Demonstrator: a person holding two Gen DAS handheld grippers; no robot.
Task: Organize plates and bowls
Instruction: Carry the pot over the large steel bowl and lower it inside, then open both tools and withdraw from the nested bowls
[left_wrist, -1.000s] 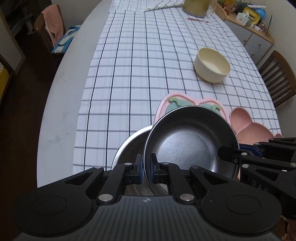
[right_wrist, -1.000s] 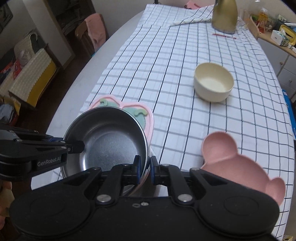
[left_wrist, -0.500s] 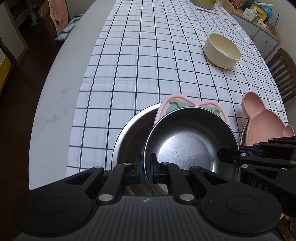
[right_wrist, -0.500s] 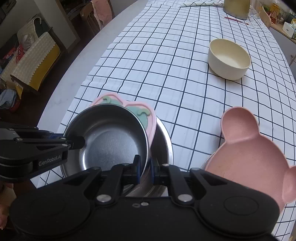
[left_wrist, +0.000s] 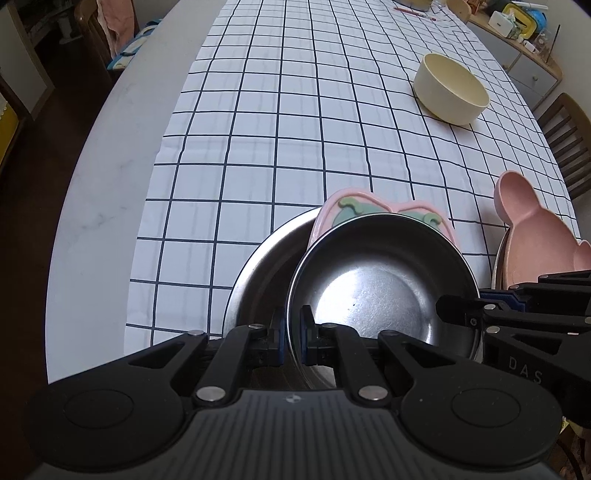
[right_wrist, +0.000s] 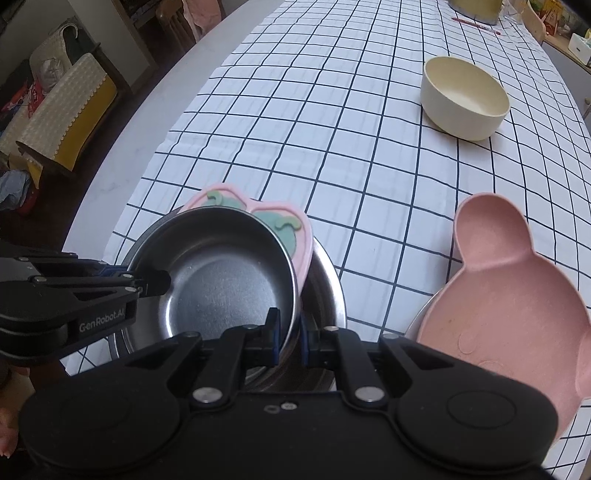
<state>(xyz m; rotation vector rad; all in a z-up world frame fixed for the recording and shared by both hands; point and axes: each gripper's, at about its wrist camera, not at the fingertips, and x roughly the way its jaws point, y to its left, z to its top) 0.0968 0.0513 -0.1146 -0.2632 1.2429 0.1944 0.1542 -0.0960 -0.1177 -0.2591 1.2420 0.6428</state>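
Note:
A small steel bowl (left_wrist: 376, 280) (right_wrist: 221, 280) hangs tilted just over a larger steel bowl (left_wrist: 262, 273) (right_wrist: 325, 291) near the table's front edge. My left gripper (left_wrist: 291, 332) (right_wrist: 147, 280) is shut on the small bowl's left rim. On the opposite rim my right gripper (right_wrist: 290, 332) (left_wrist: 458, 310) is shut as well. A pink plate with green shapes (left_wrist: 343, 201) (right_wrist: 291, 218) sticks out from under the small bowl's far side. Whether the right pads also pinch it I cannot tell.
A pink bear-shaped dish (right_wrist: 509, 295) (left_wrist: 535, 236) lies to the right, on something with a steel rim. A cream bowl (left_wrist: 450, 88) (right_wrist: 465, 96) stands farther back on the checked cloth (left_wrist: 295, 110). A wooden chair (left_wrist: 569, 147) is beside the table on the right.
Both grippers have sunk with the small steel bowl and pink plate toward the larger steel bowl. The grips look unchanged.

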